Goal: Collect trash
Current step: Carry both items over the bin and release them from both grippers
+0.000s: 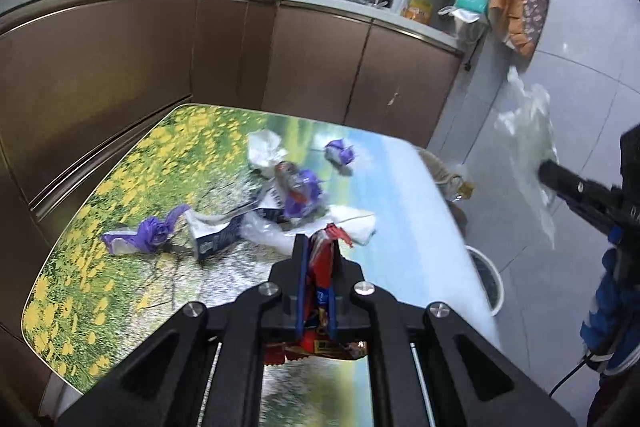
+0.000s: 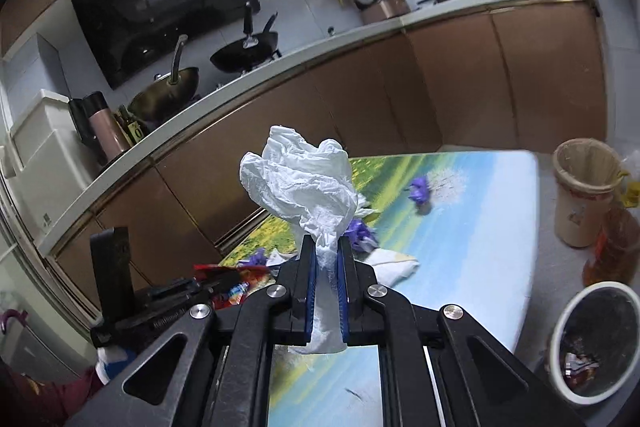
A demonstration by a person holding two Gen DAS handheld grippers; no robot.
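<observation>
Red wrapper (image 1: 320, 267) between left tool (image 1: 318, 247) fingers.

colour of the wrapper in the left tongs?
Red crinkled snack wrapper; clearest in the left wrist view.

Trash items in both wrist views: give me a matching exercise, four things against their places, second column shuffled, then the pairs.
Things:
1. red snack wrapper
2. white crumpled tissue
3. purple wrapper
4. black-lined waste bin

Places:
A. on the floor beside the table
B. clamped in the right gripper
C. lying alone on the table, far end
D. clamped in the left gripper

Pairs: 1-D, 2-B, 3-C, 4-A
</observation>
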